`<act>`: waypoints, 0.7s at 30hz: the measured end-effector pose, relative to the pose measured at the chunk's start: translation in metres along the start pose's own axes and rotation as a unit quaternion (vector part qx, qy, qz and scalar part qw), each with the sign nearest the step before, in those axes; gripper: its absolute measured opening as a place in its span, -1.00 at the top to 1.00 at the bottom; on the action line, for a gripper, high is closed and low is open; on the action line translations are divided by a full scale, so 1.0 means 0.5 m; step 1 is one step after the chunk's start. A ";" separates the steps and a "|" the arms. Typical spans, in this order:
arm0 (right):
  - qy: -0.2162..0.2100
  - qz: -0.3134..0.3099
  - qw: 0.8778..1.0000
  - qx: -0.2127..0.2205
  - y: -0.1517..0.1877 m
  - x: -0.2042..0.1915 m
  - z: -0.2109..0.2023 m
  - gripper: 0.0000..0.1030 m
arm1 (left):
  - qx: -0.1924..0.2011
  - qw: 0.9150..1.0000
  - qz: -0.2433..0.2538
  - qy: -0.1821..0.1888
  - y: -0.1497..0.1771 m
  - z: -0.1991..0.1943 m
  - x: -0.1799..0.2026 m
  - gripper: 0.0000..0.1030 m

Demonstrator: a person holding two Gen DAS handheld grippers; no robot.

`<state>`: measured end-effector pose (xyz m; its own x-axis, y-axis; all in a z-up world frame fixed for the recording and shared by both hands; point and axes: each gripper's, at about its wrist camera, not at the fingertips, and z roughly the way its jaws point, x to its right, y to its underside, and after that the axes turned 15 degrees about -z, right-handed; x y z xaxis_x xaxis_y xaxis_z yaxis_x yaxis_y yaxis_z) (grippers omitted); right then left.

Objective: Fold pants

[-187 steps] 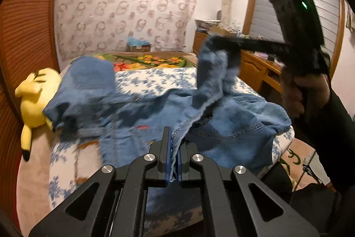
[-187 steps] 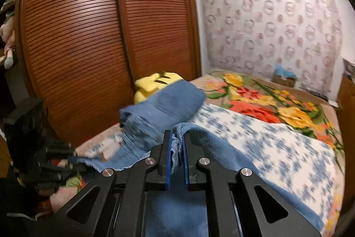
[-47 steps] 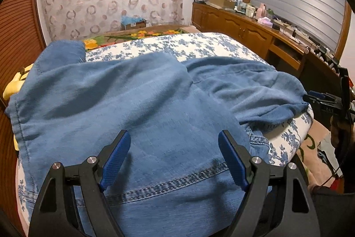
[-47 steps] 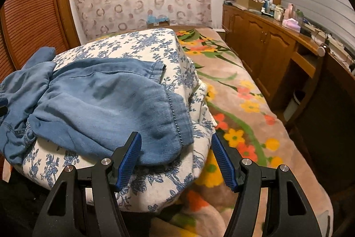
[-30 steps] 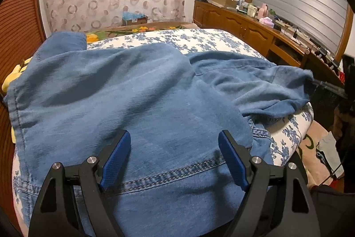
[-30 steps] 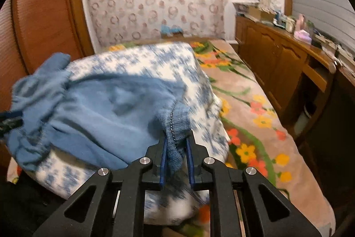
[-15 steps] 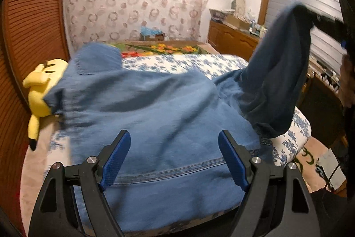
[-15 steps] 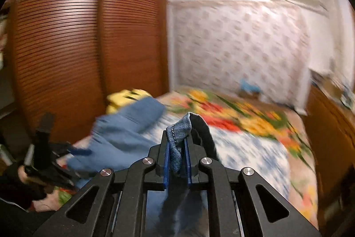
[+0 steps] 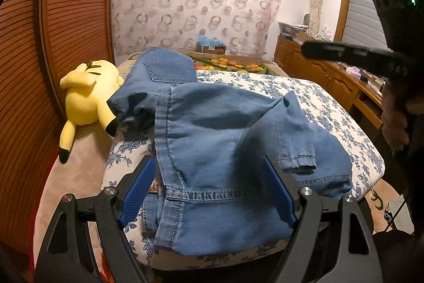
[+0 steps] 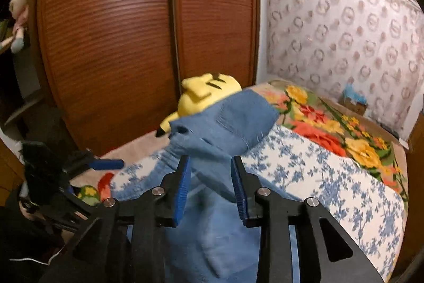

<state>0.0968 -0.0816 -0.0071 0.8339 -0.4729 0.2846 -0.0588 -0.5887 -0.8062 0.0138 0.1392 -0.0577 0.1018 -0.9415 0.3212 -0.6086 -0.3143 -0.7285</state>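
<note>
The work area is a bed (image 9: pixel 331 108) covered by a white quilt with blue flowers; a floral blanket (image 10: pixel 331 129) covers its far part. A slatted wooden wardrobe (image 10: pixel 119 31) runs along one side, a curtain (image 9: pixel 196 1) with ring patterns hangs behind the far end, and wooden cabinets (image 9: pixel 326 76) line the other side. A yellow plush (image 9: pixel 87 94) lies at the bed's wardrobe-side edge, touching the pants.

The pants (image 9: pixel 217 150) lie on the quilt at the near edge of the bed, one leg laid back over the other so its hem (image 9: pixel 299 161) rests on top. The waistband hangs slightly over the near edge.

The left gripper (image 9: pixel 209 195) has its jaws spread wide, one on each side of the waistband area, holding nothing. In the right wrist view it (image 10: pixel 79 166) sits off the wardrobe-side near corner of the bed.

The right gripper (image 10: pixel 209 187) has its jaws spread, over the denim (image 10: pixel 220 139) and gripping nothing. In the left wrist view it (image 9: pixel 344 55) is held above the cabinet-side edge of the bed, apart from the pants.
</note>
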 end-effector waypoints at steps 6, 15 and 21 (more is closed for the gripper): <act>0.023 0.015 0.999 -0.028 0.022 0.013 0.012 0.23 | -0.014 1.000 0.008 0.001 0.009 0.027 0.009 -0.59; 0.035 0.070 0.994 -0.082 0.094 -0.006 0.025 0.02 | -0.039 0.999 0.034 0.016 0.036 0.070 0.025 -0.21; 0.011 0.111 0.988 -0.110 0.120 -0.030 0.051 -0.01 | -0.059 0.997 0.050 -0.006 0.044 0.106 0.026 -0.17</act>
<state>0.0947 -0.0933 -0.0728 0.7748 -0.6193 0.1272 -0.3583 -0.5958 -0.7188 0.0435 0.1138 -0.1018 0.0451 -0.9688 0.2437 -0.7040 -0.2039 -0.6803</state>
